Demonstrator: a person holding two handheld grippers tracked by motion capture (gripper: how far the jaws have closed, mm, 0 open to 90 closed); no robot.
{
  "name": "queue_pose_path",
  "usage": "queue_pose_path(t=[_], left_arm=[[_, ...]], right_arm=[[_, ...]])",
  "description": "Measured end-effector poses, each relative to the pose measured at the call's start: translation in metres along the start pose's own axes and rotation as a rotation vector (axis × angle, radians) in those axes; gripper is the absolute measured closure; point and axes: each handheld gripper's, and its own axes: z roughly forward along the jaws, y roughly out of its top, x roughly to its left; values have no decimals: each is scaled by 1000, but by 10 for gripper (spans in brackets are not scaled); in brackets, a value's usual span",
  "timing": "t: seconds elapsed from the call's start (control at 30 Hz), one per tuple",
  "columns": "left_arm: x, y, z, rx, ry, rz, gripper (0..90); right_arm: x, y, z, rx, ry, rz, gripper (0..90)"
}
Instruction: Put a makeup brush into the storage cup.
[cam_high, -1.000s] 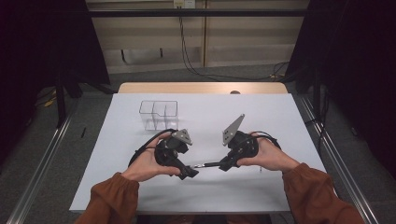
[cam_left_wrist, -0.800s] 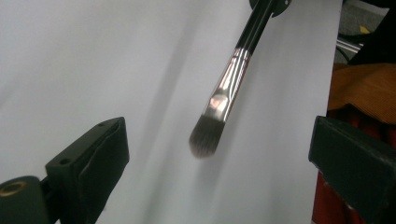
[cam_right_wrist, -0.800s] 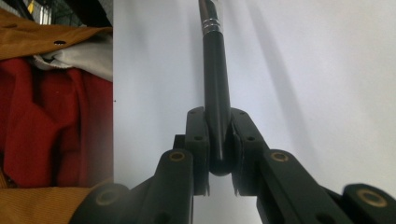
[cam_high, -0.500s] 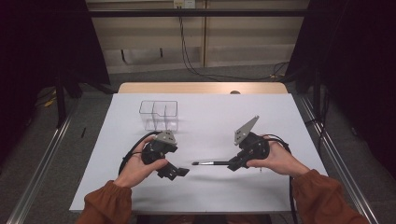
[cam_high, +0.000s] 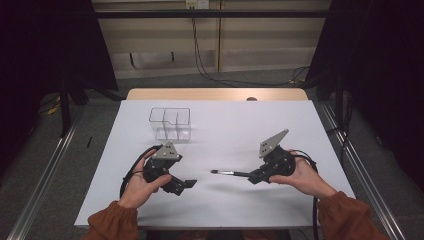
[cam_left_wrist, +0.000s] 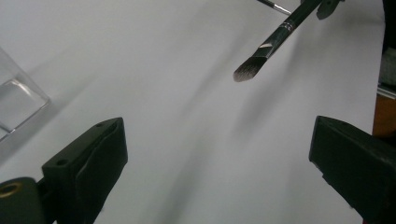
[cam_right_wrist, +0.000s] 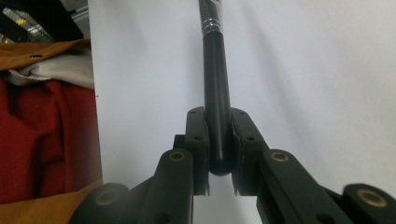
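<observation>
A black-handled makeup brush (cam_high: 227, 173) hangs level just above the white table, bristles pointing left. My right gripper (cam_high: 254, 177) is shut on the end of its handle; in the right gripper view the handle (cam_right_wrist: 216, 88) sits clamped between the two pads and my right gripper (cam_right_wrist: 218, 140) points along it. My left gripper (cam_high: 182, 186) rests low at the front left, open and empty, a short way left of the bristles. In the left gripper view the brush head (cam_left_wrist: 246, 71) floats beyond the wide-apart jaws of my left gripper (cam_left_wrist: 219, 140).
A clear plastic organizer (cam_high: 170, 122) with compartments stands at the back left of the white table (cam_high: 300, 130); its corner (cam_left_wrist: 18, 100) shows in the left gripper view. A red and brown cloth (cam_right_wrist: 42, 130) lies beyond the table edge in the right gripper view.
The two hands have drawn apart: the left gripper went left and down, away from the brush tip, and the right gripper carried the brush to the right.
</observation>
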Motion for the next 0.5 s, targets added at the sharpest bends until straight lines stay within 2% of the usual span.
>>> queue_pose_path(t=[0.17, 0.23, 0.5], left_arm=[[-2, -7, -5, -29, 11, -31, 44], [-3, -9, -6, -43, 19, -29, 45], [-5, -19, -8, -55, 7, -51, 44]], right_arm=[[1, -10, 3, -50, -13, 31, 803], [2, -14, 3, -74, -16, 46, 803], [7, -20, 9, -163, -29, 54, 803]])
